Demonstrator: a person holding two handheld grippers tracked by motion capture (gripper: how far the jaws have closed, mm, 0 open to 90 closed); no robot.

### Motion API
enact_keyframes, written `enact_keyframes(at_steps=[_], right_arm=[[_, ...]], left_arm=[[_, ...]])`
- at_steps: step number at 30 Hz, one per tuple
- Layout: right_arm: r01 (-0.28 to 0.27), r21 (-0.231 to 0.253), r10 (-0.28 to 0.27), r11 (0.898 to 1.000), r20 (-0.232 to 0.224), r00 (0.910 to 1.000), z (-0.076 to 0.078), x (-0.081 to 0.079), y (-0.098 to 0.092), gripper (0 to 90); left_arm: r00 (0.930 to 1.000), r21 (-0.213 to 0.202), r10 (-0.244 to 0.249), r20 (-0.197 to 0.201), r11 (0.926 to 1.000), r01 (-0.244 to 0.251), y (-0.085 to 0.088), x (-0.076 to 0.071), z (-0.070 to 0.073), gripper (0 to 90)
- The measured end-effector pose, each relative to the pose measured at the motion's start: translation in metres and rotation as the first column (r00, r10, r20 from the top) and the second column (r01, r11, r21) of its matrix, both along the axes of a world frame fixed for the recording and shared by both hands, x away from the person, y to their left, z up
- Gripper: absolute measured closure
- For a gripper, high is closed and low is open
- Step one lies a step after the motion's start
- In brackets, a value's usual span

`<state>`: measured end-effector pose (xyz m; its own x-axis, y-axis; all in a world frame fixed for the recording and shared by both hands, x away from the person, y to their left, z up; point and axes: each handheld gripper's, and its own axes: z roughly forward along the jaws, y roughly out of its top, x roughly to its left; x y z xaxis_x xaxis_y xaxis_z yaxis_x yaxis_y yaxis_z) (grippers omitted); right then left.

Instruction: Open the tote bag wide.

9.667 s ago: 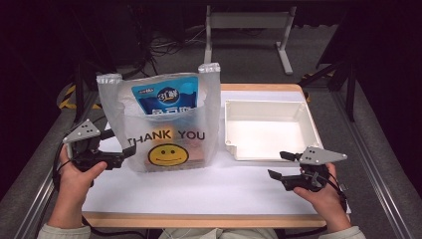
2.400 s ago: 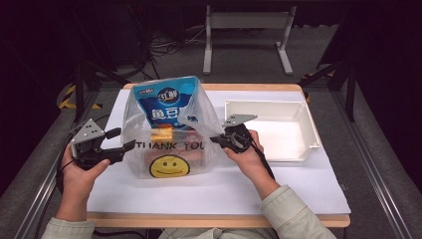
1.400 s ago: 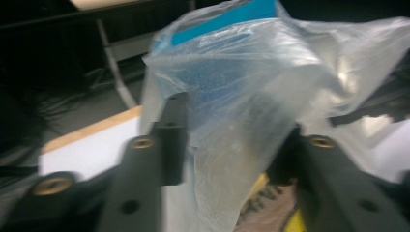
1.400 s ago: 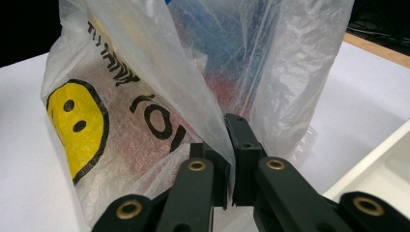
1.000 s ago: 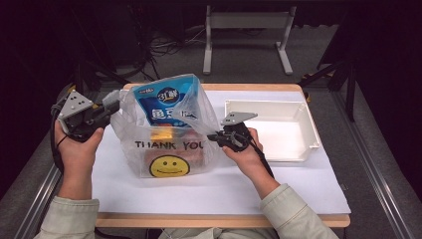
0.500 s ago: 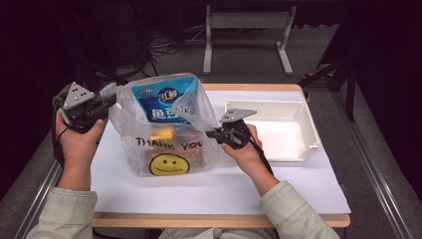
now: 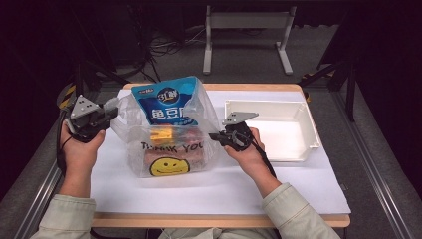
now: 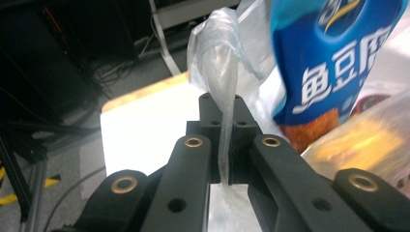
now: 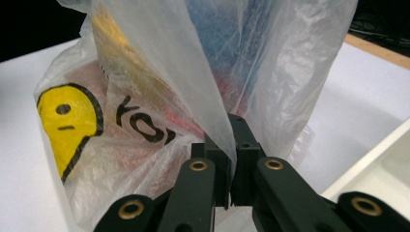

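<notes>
Since the picture from half a second ago, the left gripper (image 7: pixel 102 115) is seen a little lower beside the plastic bag (image 7: pixel 171 144), and the bag's left handle (image 8: pixel 223 84) is pulled out less high. The right gripper (image 7: pixel 219 135) is seen in almost the same spot.

Nearest to the person, two sleeves are seen at the front edge of the table (image 7: pixel 209 191), in front of the bag. The bag is stood on the white table top, near the middle. A yellow smiley face (image 7: pixel 164 166) and the words "THANK YOU" are printed on its front side.

The left gripper is held at the left side of the bag. Its jaws are pressed together on the left handle, which is stretched up between them in the left gripper view. The right gripper is held at the right side of the bag. Its jaws are pressed together on a fold of the bag's thin wall (image 9: pixel 212 116).

Inside the bag, a blue snack pack (image 7: pixel 168 102) is stood upright, and its top is stuck out of the bag's mouth. An orange box (image 7: pixel 161 134) is seen in front of it.

To the right of the bag, a white tray (image 7: pixel 308 127) is set on the table.
</notes>
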<state>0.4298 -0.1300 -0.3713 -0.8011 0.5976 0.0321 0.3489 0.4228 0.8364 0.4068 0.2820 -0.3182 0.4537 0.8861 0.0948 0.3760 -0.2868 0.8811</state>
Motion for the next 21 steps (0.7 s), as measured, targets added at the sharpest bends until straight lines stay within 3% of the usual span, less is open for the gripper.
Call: enact_keyframes(at_steps=[10,14,21], right_arm=[[0.002,-0.023,-0.003,1.0,-0.032,0.9995,-0.013,-0.003,-0.006,89.2],[0.005,-0.022,-0.006,1.0,-0.044,0.999,-0.017,-0.004,-0.008,89.2],[0.002,-0.019,-0.004,1.0,-0.081,0.9967,-0.028,-0.008,-0.011,89.3]], left_arm=[[0.9973,0.003,0.0,-0.074,1.0,0.0,0.001,0.003,-0.033,88.4],[0.9957,-0.014,0.0,-0.093,0.9999,-0.001,0.002,0.004,-0.042,88.5],[0.9915,0.005,-0.009,-0.129,0.9999,0.01,0.0,0.004,-0.054,88.7]])
